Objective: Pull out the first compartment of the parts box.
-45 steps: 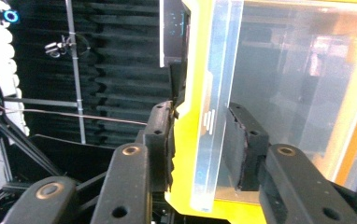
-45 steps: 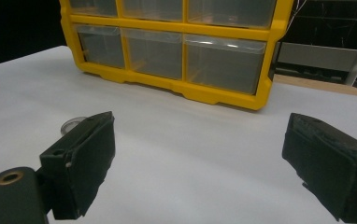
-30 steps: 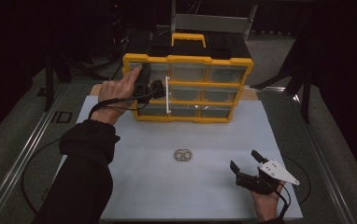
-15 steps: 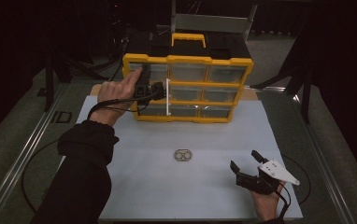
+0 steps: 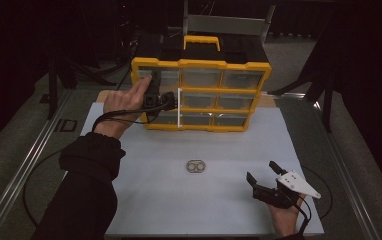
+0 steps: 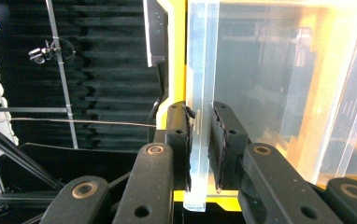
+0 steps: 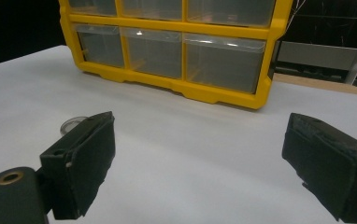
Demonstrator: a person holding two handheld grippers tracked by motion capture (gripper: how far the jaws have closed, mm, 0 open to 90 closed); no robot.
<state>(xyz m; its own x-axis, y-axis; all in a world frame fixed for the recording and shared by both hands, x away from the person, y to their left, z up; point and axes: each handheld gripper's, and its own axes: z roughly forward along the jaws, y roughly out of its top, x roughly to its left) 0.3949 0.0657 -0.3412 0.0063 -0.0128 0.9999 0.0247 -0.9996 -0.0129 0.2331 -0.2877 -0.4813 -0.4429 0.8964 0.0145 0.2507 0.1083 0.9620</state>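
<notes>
Left gripper view shows my left claw [image 6: 199,144] pinching the clear drawer front [image 6: 200,70] edge-on, its long side running straight up between the pads.

A metal ring [image 5: 196,166] lies before the drawer cabinet [image 5: 201,95] on the table [image 5: 144,200].

a white sheet [image 5: 144,195] is spread over the table [image 5: 29,150], whose grey surface is seen around it. a small metal ring piece [image 5: 196,166], shaped like two joined loops, is laid flat on the sheet near its middle. dark curtains [image 5: 24,40] are hung behind, and a grey metal frame [image 5: 226,24] is set at the back.
</notes>
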